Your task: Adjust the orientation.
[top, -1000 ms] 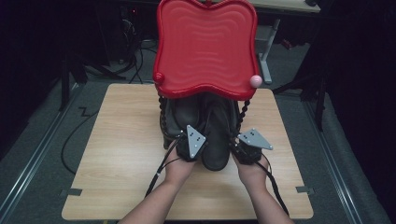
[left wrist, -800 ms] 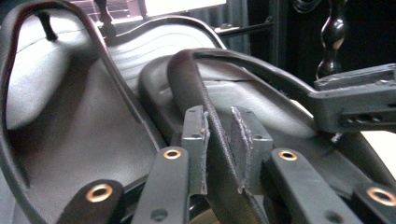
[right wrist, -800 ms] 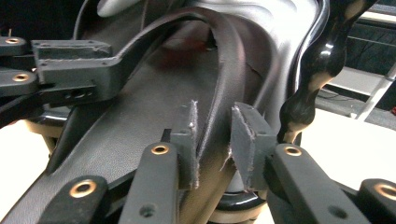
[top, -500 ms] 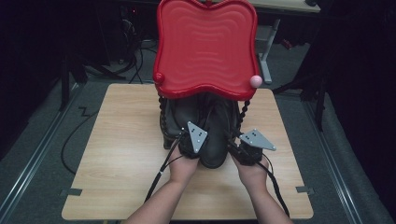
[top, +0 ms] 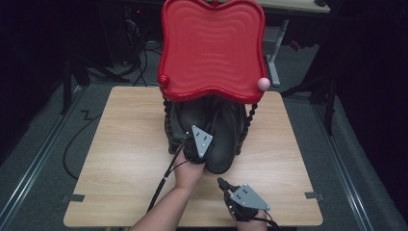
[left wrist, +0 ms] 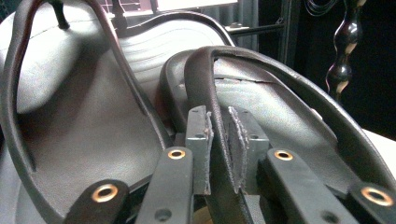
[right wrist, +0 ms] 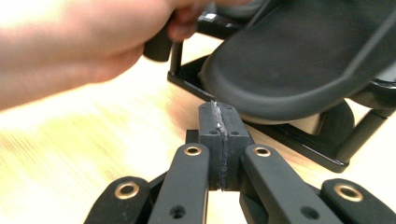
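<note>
Two dark brown sandals (top: 226, 139) lie side by side on the lower level of a rack, under its red wavy tray (top: 211, 48). My left gripper (top: 191, 136) reaches in between them. In the left gripper view its jaws (left wrist: 223, 116) have just been closing and are shut on a sandal strap (left wrist: 205, 60) that arches away from the pads. My right gripper (top: 222, 182) sits low near the table's front edge, apart from the rack. Its jaws (right wrist: 219, 109) have just closed and meet with nothing between them, a sandal's rounded end (right wrist: 299, 70) just ahead.
The rack stands mid-table on a black base frame (right wrist: 299, 144) with black beaded posts (top: 250, 115); a pink ball (top: 263, 83) tops the tray's right corner. The wooden table (top: 125, 144) has bare room left, right and in front. Cables trail off the front edge.
My right gripper has pulled back from the sandals toward the table's front edge and dropped lower. The left gripper has stayed at the sandals.
</note>
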